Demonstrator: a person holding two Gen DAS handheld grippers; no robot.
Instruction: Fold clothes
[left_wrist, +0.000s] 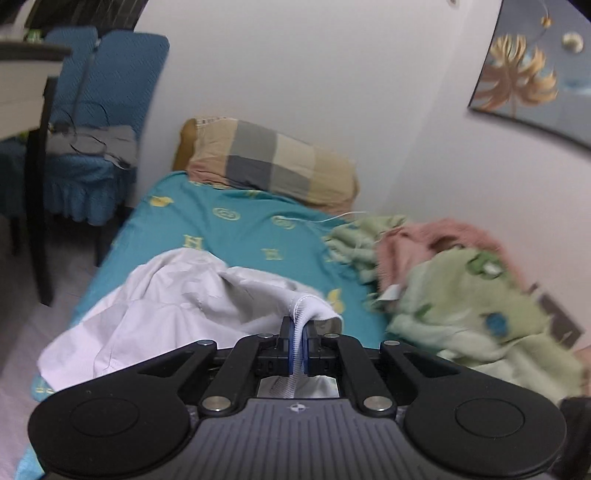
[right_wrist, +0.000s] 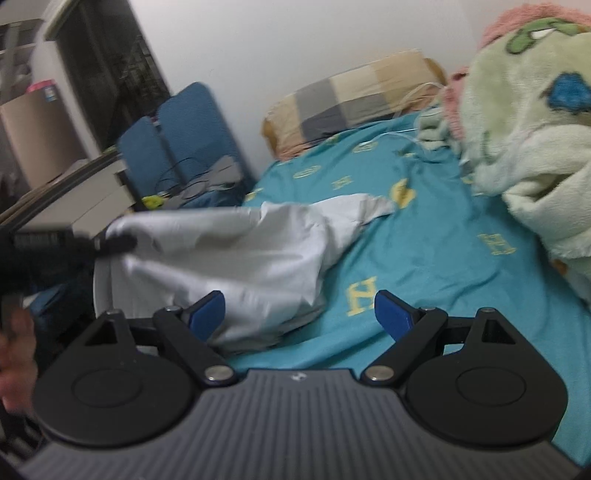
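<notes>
Folding looks barely started, by my read: the white garment is still a rumpled heap, no crease or neat fold visible anywhere, so nearly everything is left — spread flat, fold, set aside.

Left tool: pads pressed together, pinching a ribbed hem edge of the white garment. Cloth runs up between the pads from below and drapes away toward 10 o'clock from the tool, across the bed's near edge. Some of it hangs over the side of the bed.

Right tool: blue pads spread wide, holding nothing. In its view the white garment sits just ahead, mostly at 11 o'clock, with its near bulge touching or just beside the left-hand pad — cannot tell which. The right-hand pad is over bare teal sheet. At 9 o'clock in that view the left tool shows as a dark blur gripping the garment's far-left end, stretching it taut-ish. A narrower part of the garment tapers off toward 1 o'clock.

Farther out: green fleece blanket with a pink one bunched along the wall side at 2 o'clock, well apart from the garment. Plaid pillow at the head of the bed, 12 o'clock. Blue-covered chair beyond the bed at 10 o'clock, desk edge beside it.

Likely next need: right tool takes a second edge so the garment can be pulled flat.
</notes>
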